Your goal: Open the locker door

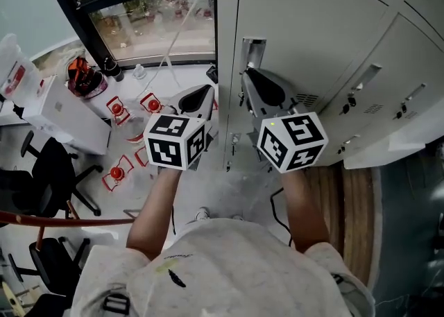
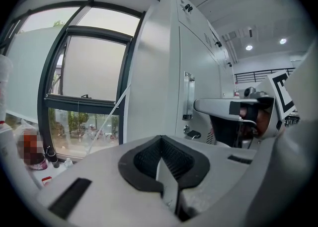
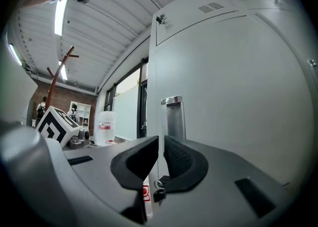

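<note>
So, this looks like the approach stage, and nothing has been pulled yet. The locker door (image 1: 312, 38) is the tall grey one at the near corner of the locker bank, and as far as I can tell it sits flush with the frame, so not open yet. The right gripper (image 1: 267, 88) is held about level and pointed at the door's left edge. In the right gripper view the chrome handle (image 3: 175, 116) stands right behind its tips, with a small lock (image 3: 158, 187) lower down that seems to have a key hanging in it. Its jaws are closed with only a sliver of gap and nothing in them. I can't tell whether the tips touch the door. The left gripper (image 1: 198, 98) hangs off to the side near the locker's corner, toward the window (image 2: 89, 72), jaws also closed and empty, so it's not doing much. My guess for the next move: the right jaws need to open up and close around that handle, or hook behind it, then pull back so the door swings out. The handle is slim and shiny, so slipping off is probably the thing to watch.
</note>
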{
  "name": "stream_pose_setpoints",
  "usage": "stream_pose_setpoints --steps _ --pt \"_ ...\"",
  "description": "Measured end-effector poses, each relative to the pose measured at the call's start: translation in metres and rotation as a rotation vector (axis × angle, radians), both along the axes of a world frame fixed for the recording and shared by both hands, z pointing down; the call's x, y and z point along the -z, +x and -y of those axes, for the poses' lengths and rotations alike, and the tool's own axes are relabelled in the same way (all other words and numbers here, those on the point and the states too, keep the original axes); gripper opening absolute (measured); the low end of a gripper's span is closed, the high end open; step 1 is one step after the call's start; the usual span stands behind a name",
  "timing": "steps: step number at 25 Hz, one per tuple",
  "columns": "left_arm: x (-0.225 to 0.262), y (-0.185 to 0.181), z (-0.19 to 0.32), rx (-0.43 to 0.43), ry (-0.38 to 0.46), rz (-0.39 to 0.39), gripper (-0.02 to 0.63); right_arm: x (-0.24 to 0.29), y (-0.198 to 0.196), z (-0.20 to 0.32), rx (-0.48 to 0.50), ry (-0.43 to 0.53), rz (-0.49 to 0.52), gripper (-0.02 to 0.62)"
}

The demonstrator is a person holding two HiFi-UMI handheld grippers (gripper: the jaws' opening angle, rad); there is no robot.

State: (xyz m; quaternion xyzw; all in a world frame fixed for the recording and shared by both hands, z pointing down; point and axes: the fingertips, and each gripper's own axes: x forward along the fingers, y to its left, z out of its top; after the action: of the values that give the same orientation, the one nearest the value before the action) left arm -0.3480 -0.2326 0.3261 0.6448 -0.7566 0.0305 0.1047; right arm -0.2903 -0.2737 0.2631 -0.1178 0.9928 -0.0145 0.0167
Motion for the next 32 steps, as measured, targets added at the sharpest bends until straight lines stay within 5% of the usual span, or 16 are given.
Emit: stream_pose_setpoints --steps 4,32 --pt "0.000 -0.008 0.005 -0.031 0.007 -0.002 0.006 -0.003 -0.007 -0.001 -0.012 0.006 -0.011 0.095" --pt "-0.008 -0.022 0.005 -0.160 -0.007 0.011 0.006 -0.008 -0.029 0.005 -0.142 -0.007 -0.036 0.137"
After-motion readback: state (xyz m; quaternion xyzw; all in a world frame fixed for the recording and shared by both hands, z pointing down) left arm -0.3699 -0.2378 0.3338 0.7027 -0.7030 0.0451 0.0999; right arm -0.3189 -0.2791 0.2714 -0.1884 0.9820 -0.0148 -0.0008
